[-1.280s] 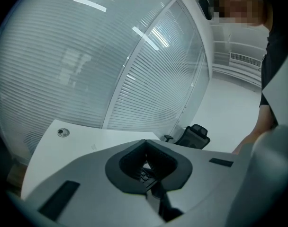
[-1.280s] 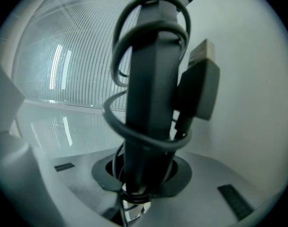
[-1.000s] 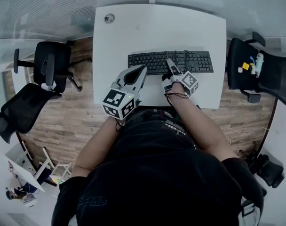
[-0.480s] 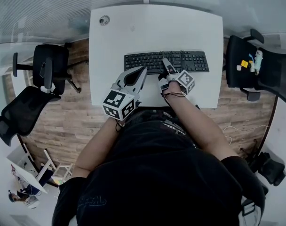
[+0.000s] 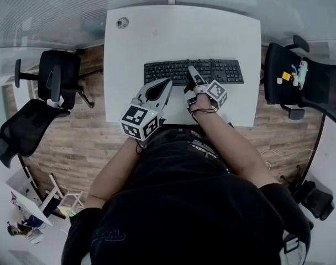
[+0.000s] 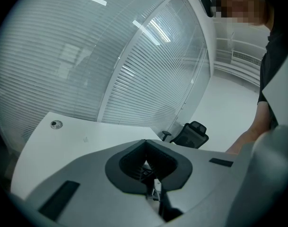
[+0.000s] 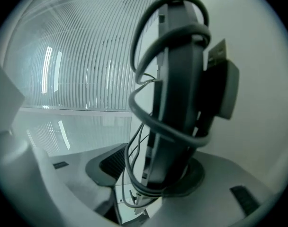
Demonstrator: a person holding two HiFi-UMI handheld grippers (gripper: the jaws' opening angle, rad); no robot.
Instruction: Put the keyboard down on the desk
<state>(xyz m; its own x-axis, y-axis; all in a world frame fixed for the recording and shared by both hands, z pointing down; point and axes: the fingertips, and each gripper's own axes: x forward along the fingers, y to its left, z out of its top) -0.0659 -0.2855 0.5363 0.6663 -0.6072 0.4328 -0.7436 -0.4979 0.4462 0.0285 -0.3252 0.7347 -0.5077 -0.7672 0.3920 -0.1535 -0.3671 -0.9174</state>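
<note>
Releasing the one keyboard (image 5: pixel 226 70) flat onto the one desk (image 5: pixel 184 32).
Spreading the right gripper (image 5: pixel 193 76) off the keyboard's near edge, just now widening, no longer squeezing the cable-wrapped (image 7: pixel 144 108) board between the pads; holding the left gripper (image 5: pixel 167 85) pinched together on nothing at 8 o'clock of the keyboard; counting two grippers and three black chairs (image 5: pixel 60 76) (image 5: pixel 24 131) (image 5: pixel 303 87); leaving the keyboard on the same desk spot as a second ago.

You see a black keyboard (image 5: pixel 193 72) on a white desk (image 5: pixel 157 37), your grey left gripper (image 5: pixel 168 82) carrying a cube (image 5: pixel 139 121) of black-and-white square markers, 3 black office chairs (image 5: pixel 60 73) on a brown wood-plank floor (image 5: pixel 74 142), and pale blinds (image 5: pixel 74 10) with fine horizontal stripes.
</note>
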